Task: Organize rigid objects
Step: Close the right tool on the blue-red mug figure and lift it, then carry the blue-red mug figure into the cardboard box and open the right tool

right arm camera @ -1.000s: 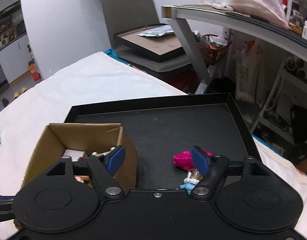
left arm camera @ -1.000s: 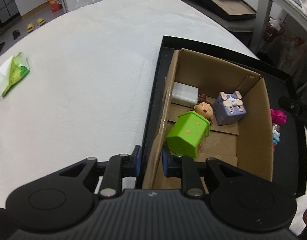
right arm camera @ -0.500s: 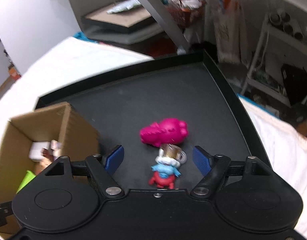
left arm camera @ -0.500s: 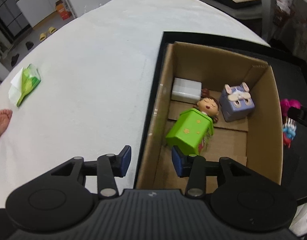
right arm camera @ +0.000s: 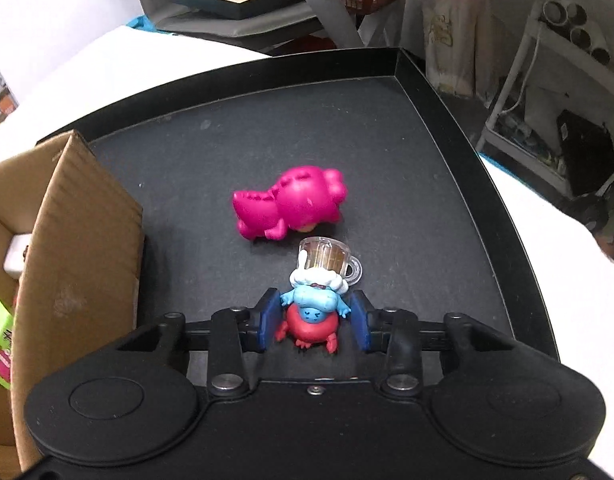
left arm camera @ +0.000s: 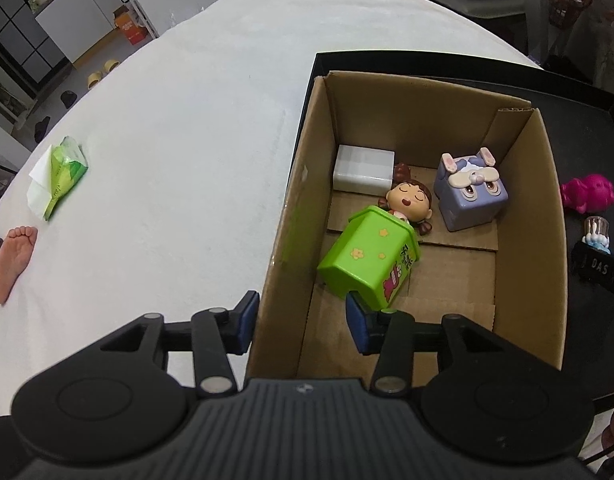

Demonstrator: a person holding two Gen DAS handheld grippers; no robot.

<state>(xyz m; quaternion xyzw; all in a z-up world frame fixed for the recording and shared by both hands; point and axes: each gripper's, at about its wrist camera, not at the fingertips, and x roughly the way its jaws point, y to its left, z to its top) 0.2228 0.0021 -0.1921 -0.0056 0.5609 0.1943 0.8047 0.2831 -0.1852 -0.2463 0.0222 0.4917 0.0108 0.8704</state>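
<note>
In the left wrist view a cardboard box (left arm camera: 427,100) stands on a black tray (left arm camera: 427,62). It holds a green bin toy with a doll's head (left arm camera: 367,260), a purple bunny cube (left arm camera: 471,192) and a white block (left arm camera: 363,168). My left gripper (left arm camera: 302,326) is open and straddles the box's near left wall without touching it. In the right wrist view my right gripper (right arm camera: 314,325) is shut on a small blue and red figure with a beer mug (right arm camera: 313,312) lying on the tray (right arm camera: 447,92). A pink toy (right arm camera: 291,204) lies just beyond it.
The tray sits on a white padded surface (left arm camera: 187,120). A green tissue pack (left arm camera: 57,176) lies far left, and a person's bare foot (left arm camera: 11,256) rests at the left edge. Metal shelving (right arm camera: 567,80) and clutter stand past the tray's right rim.
My left gripper opened and let go of the box wall. My right gripper tilted down over the tray and narrowed from wide open onto the blue and red figure.
</note>
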